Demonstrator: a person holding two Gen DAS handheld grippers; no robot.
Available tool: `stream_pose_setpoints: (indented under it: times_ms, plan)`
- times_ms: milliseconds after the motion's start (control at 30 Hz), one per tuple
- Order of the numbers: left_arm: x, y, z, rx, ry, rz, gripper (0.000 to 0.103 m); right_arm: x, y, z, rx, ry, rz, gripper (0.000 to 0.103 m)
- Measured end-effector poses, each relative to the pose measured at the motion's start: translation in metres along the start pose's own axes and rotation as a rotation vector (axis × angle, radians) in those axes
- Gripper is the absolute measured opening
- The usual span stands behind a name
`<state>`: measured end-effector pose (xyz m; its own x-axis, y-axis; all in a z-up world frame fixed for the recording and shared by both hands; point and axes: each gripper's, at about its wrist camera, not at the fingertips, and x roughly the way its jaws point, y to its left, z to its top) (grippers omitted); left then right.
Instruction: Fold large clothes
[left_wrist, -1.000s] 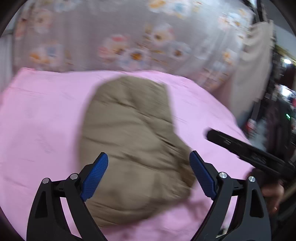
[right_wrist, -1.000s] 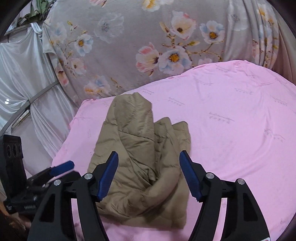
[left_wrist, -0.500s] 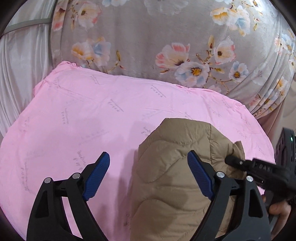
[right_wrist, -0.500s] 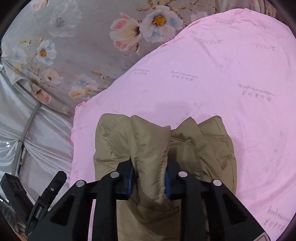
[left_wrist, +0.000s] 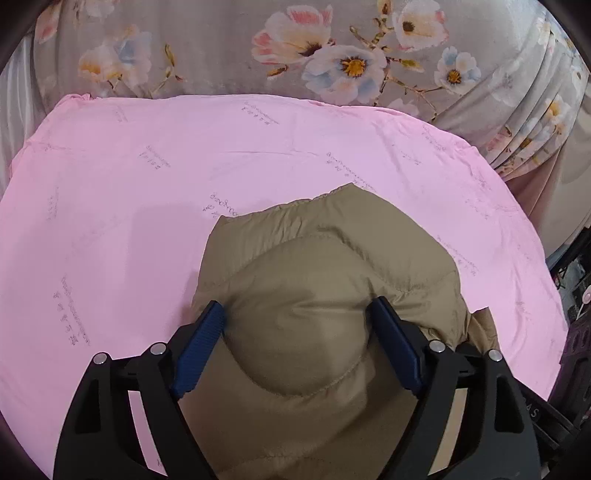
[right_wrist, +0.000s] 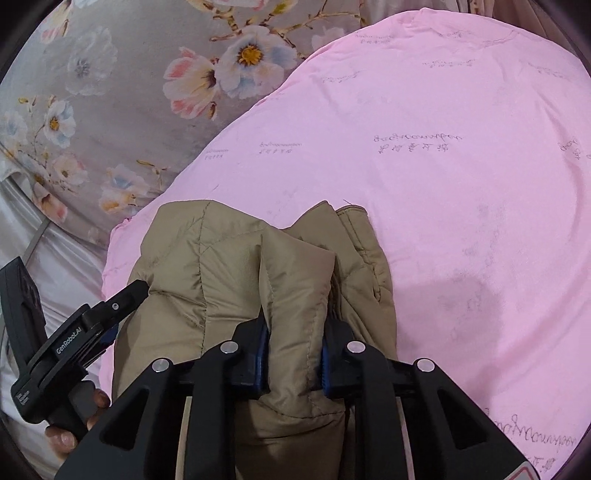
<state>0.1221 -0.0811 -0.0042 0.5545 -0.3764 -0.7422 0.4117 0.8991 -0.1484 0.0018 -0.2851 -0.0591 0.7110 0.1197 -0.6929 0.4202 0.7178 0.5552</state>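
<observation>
Left wrist view: the jacket (left_wrist: 325, 280) lies on the pink sheet (left_wrist: 147, 206), its bulk running from 6 toward 12 o'clock; the left gripper (left_wrist: 297, 326) stands wide, jaws astride a puffy quilted panel, not yet pinching. Right wrist view: the right gripper (right_wrist: 293, 360) is clamped on an upright fold of jacket (right_wrist: 229, 266); the left gripper (right_wrist: 92, 328) sits at 9 o'clock, at the jacket's edge; both hands are equally near.
</observation>
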Motion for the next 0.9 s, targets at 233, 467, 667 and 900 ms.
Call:
stream_pose_setpoints:
  times_ms: [233, 467, 667, 900]
  plan:
    - [0.012, -0.007, -0.011, 0.049, -0.053, 0.067, 0.087, 0.009, -0.001, -0.008, -0.048, -0.034, -0.028, 0.018]
    - [0.021, -0.013, -0.016, 0.08, -0.074, 0.104, 0.088, 0.013, 0.0, -0.011, -0.073, -0.05, -0.051, 0.018]
    - [0.027, -0.016, -0.019, 0.093, -0.085, 0.131, 0.089, 0.015, 0.006, -0.011, -0.109, -0.066, -0.089, 0.018]
    - [0.028, -0.018, -0.018, 0.106, -0.082, 0.153, 0.089, 0.006, 0.01, -0.006, -0.119, -0.053, -0.107, 0.019]
